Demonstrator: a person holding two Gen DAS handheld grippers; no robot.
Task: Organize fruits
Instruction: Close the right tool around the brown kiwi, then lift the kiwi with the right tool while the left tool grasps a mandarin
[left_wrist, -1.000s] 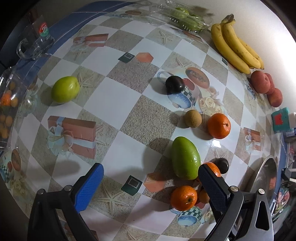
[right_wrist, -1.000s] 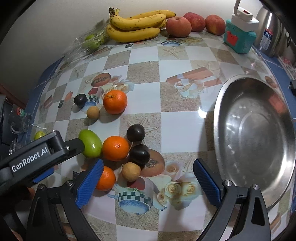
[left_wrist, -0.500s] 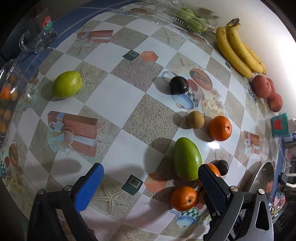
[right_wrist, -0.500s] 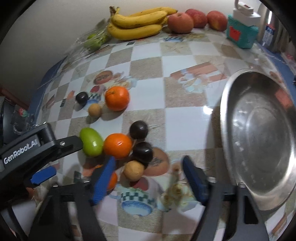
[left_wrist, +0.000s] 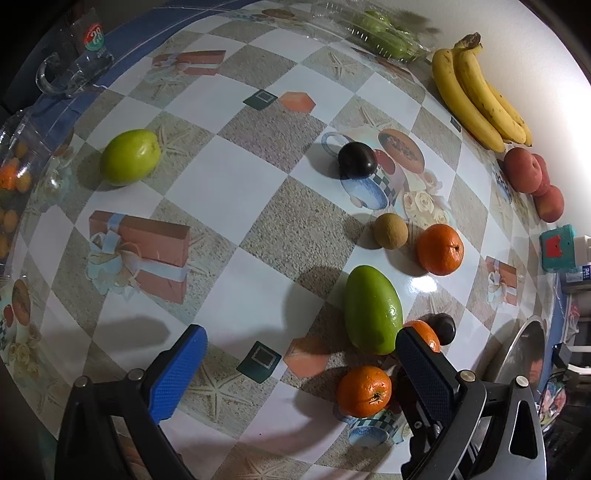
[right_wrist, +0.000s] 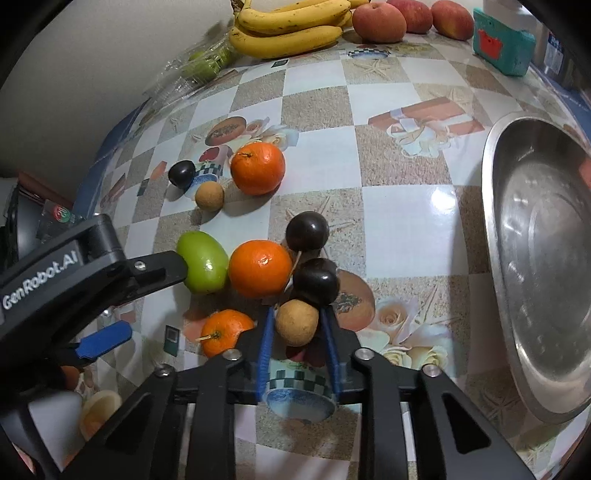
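In the right wrist view my right gripper (right_wrist: 297, 314) has its jaws closing on a small tan round fruit (right_wrist: 296, 322), with a blue pad pressed on each side of it. Touching that fruit from behind is a dark plum (right_wrist: 316, 281). An orange (right_wrist: 259, 273), a green mango (right_wrist: 203, 262) and a second plum (right_wrist: 307, 230) crowd around it, and a smaller orange (right_wrist: 225, 332) lies to the left. My left gripper (left_wrist: 301, 369) hovers open over the tablecloth, nothing between its fingers, with the mango (left_wrist: 373, 308) and an orange (left_wrist: 364, 391) near its right finger.
A steel bowl (right_wrist: 491, 206) stands at the right. Bananas (right_wrist: 288, 26), peaches (right_wrist: 378, 17) and a teal box (right_wrist: 502, 44) line the back wall. Farther off lie another orange (right_wrist: 258, 168), a tan fruit (right_wrist: 209, 196), a plum (right_wrist: 181, 172) and a green fruit (left_wrist: 130, 157).
The right gripper's jaws went from wide open to shut around the tan fruit, and it edged forward toward the fruit cluster. The left gripper stayed put and open.
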